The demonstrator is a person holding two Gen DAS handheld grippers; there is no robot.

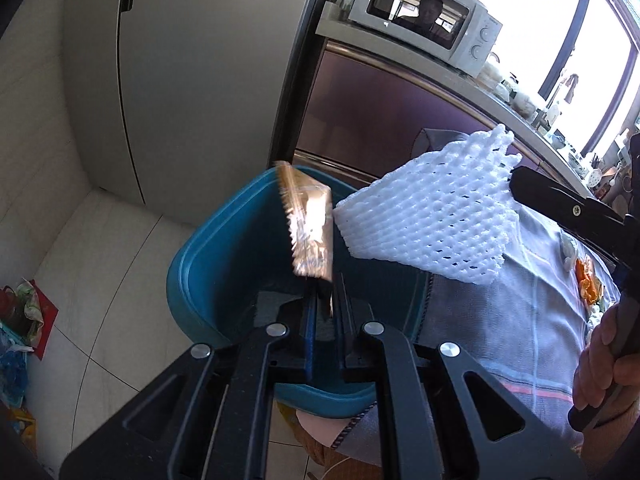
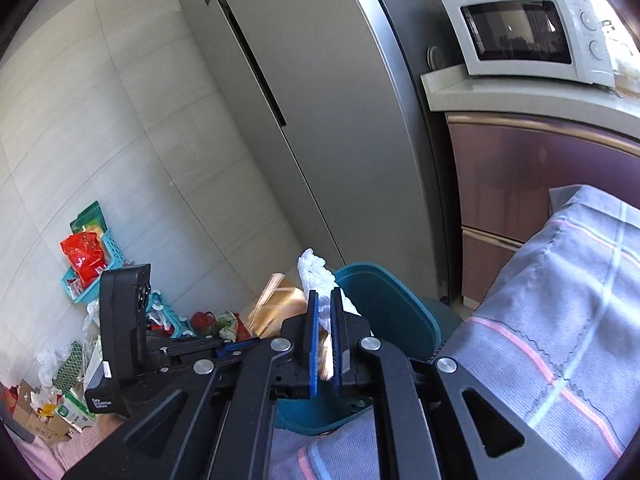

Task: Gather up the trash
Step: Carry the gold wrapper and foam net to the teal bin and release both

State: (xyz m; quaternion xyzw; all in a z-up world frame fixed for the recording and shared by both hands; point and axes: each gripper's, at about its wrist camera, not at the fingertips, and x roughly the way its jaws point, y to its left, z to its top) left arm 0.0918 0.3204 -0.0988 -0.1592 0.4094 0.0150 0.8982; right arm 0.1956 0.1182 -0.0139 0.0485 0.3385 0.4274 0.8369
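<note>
The refrigerator (image 2: pixel 304 128) is the largest item: a tall, smooth, grey metal cabinet with a dark vertical door seam. It stands behind the bin (image 1: pixel 224 264), which serves as the landmark here. To the right of the refrigerator, a pale stone-like surface (image 2: pixel 520 98) tops glossy purple cabinet fronts and carries a white microwave (image 2: pixel 528 32) with a dark glass door and two round dials. A grey woven cloth (image 2: pixel 560 320) with pink and pale blue stripes lies to the right of the bin, its edge touching the bin rim. The floor (image 1: pixel 100 272) to the left of the bin is light tile.

The bin is a teal plastic tub with a rounded, rolled rim and smooth walls. Left of it and farther off, loose packaging and a turquoise lattice basket (image 2: pixel 100 276) with a red bag are piled against the wall.

The foam net (image 1: pixel 432 216) is white, soft and open-meshed in a diamond pattern, roughly rectangular. It hangs above the right side of the bin, one corner pinched in the right gripper (image 2: pixel 325 320). The wrapper (image 1: pixel 310 226) is thin, shiny, gold-toned film with a serrated edge. It stands upright over the bin opening, blurred, with its lower end clamped in the left gripper (image 1: pixel 324 300). The two items sit just beside each other.
</note>
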